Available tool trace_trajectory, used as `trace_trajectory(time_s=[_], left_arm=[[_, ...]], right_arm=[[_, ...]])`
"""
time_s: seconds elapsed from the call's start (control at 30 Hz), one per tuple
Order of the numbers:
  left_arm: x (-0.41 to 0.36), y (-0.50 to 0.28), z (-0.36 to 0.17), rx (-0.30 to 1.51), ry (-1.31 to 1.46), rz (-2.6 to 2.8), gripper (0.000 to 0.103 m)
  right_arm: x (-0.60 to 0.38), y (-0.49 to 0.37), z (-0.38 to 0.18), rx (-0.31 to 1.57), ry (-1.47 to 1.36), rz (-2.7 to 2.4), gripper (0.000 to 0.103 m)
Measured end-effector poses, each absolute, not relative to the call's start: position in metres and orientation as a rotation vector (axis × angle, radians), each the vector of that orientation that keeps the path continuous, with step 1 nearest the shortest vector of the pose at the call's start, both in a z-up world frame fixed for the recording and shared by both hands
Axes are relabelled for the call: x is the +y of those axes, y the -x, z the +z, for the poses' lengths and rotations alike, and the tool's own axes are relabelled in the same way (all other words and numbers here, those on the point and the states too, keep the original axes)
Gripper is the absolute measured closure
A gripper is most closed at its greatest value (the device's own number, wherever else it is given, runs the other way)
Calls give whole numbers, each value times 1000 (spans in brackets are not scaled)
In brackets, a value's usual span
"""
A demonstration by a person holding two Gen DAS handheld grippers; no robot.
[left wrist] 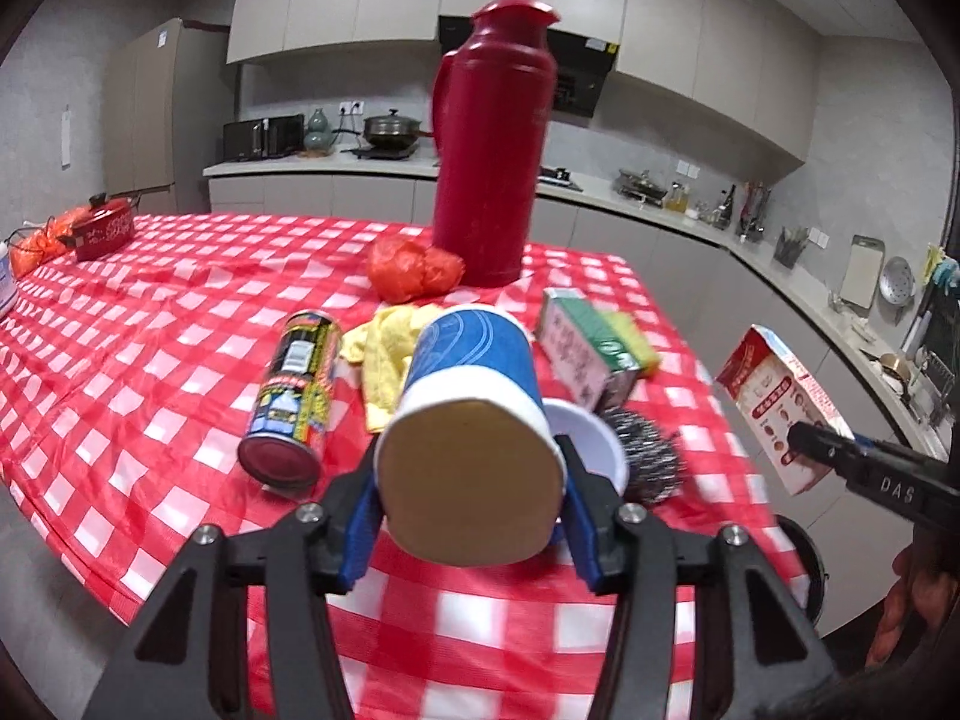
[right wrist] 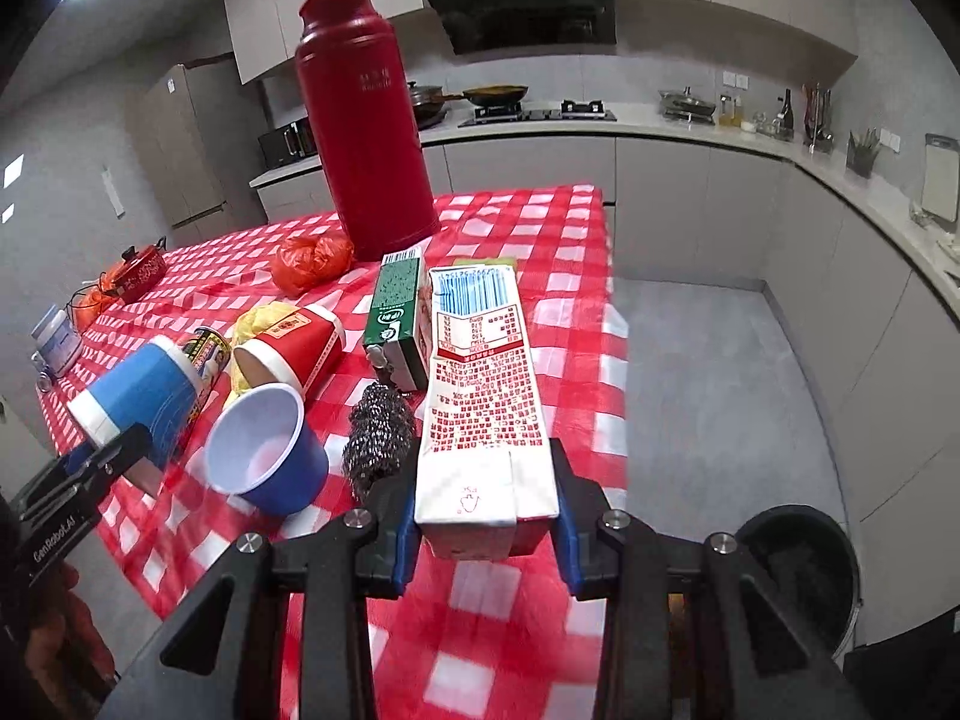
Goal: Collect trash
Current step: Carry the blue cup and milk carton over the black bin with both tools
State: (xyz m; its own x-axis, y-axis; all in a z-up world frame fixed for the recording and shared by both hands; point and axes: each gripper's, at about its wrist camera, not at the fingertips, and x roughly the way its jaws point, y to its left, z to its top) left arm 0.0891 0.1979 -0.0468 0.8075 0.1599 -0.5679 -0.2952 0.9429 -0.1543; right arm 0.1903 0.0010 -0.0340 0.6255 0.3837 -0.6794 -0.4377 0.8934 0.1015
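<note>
My left gripper (left wrist: 471, 498) is shut on a blue paper cup (left wrist: 474, 372), which is lifted off the table with its tan base facing the camera. In the right wrist view this cup (right wrist: 144, 390) hangs at the left in the left gripper (right wrist: 114, 450). My right gripper (right wrist: 486, 510) is shut on a red-and-white drink carton (right wrist: 480, 396), pads on its two sides, held above the table's near corner. From the left wrist view the carton (left wrist: 774, 402) floats past the table's right edge in the right gripper (left wrist: 804, 438).
On the red checked tablecloth (left wrist: 150, 330) lie a can (right wrist: 210, 351), a red cup (right wrist: 294, 348), a second blue cup (right wrist: 264, 450), a steel scourer (right wrist: 378, 438), a green carton (right wrist: 396, 312), a yellow cloth (left wrist: 384, 354) and an orange bag (right wrist: 312, 261). A red thermos (right wrist: 366, 150) stands behind. A black bin (right wrist: 798, 576) sits on the floor at the right.
</note>
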Motion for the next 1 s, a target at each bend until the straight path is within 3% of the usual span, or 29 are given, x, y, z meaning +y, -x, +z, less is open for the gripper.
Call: trace_trajectory(time_s=[1.0], left_arm=[[0,-109,-25,578,126,-100,50]], right_arm=[[-199,-126,-12,728,-15,213,65]])
